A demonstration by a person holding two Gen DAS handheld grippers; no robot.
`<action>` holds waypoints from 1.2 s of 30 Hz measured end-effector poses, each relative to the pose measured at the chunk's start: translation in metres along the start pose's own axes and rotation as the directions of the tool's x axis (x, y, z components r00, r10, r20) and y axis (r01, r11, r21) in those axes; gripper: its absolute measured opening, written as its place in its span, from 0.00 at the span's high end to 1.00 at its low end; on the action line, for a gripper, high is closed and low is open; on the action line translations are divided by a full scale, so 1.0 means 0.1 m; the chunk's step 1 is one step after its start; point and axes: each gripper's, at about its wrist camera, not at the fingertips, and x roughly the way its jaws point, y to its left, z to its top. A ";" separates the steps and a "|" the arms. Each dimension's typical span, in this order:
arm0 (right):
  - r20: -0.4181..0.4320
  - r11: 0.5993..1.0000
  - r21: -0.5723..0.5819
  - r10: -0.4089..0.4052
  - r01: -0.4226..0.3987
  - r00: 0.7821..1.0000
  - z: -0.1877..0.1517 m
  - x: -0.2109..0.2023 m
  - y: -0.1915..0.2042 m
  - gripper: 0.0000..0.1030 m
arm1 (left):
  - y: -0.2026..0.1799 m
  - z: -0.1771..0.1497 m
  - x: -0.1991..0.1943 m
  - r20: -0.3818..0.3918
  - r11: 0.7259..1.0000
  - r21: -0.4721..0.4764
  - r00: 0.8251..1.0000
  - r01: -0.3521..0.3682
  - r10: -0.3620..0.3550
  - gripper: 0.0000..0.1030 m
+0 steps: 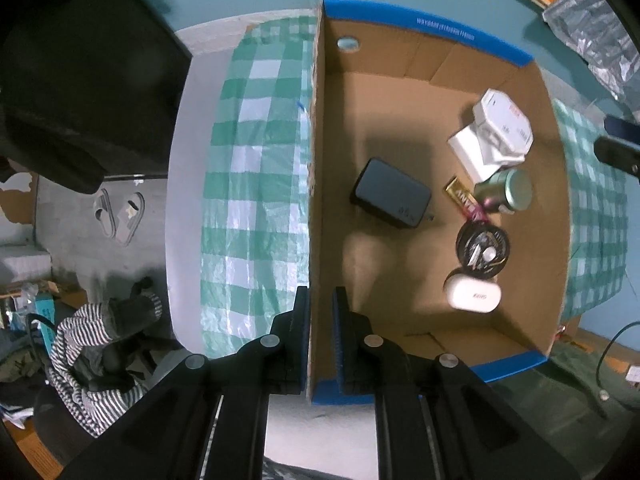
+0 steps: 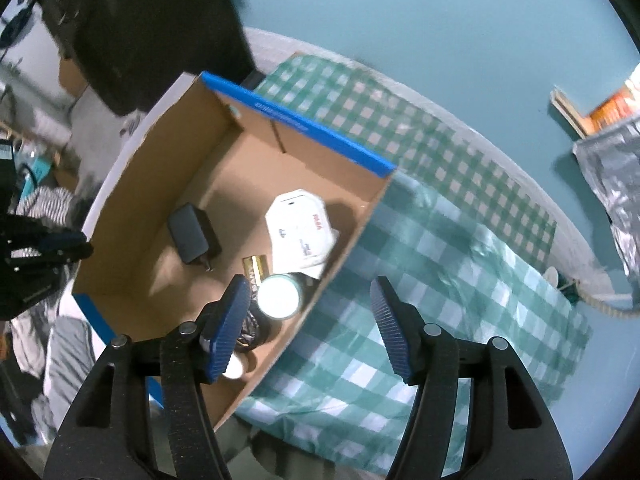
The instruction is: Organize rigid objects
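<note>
Left gripper (image 1: 320, 320) is pinched on the box (image 1: 316, 160) wall; keep that clamp steady so the box stays put. Inside lie the charger (image 1: 390, 194), white cartons (image 1: 494, 136) and jar (image 2: 279, 296). Right gripper (image 2: 308, 320) hangs wide and empty, straddling the box's right wall above the jar

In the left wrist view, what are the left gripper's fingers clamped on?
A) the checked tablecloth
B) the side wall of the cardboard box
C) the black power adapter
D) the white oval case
B: the left gripper has one finger on each side of the cardboard box wall, closed on its edge, while the black power adapter and white oval case lie untouched inside.
</note>
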 end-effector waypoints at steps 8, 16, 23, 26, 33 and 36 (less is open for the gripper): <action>0.083 0.994 0.102 -0.040 0.031 0.996 -0.15 -0.37 -0.24 0.37 | -0.08 0.09 -0.42 0.140 0.999 -0.038 0.990 0.033 -0.027 0.58; 0.174 0.972 0.224 -0.118 0.077 0.978 -0.31 -0.80 -0.56 0.36 | -0.38 0.19 -0.90 0.310 1.000 0.000 0.950 0.026 -0.025 0.27; 0.275 0.935 0.340 -0.199 0.098 0.941 -0.49 -1.16 -0.82 0.33 | -0.64 0.25 -1.21 0.439 0.997 0.019 0.895 0.079 -0.079 0.19; 0.319 0.917 0.386 -0.233 0.099 0.919 -0.58 -1.29 -0.93 0.32 | -0.72 0.23 -1.31 0.477 0.996 0.044 0.874 0.083 -0.094 0.18; 0.350 0.892 0.436 -0.294 0.123 0.889 -0.70 -1.41 -1.06 0.32 | -0.87 0.18 -1.56 0.570 0.996 0.073 0.817 0.053 -0.085 0.15; 0.349 0.886 0.445 -0.303 0.128 0.887 -0.73 -1.43 -1.07 0.32 | -0.93 0.17 -1.59 0.578 0.997 0.078 0.814 0.015 -0.057 0.15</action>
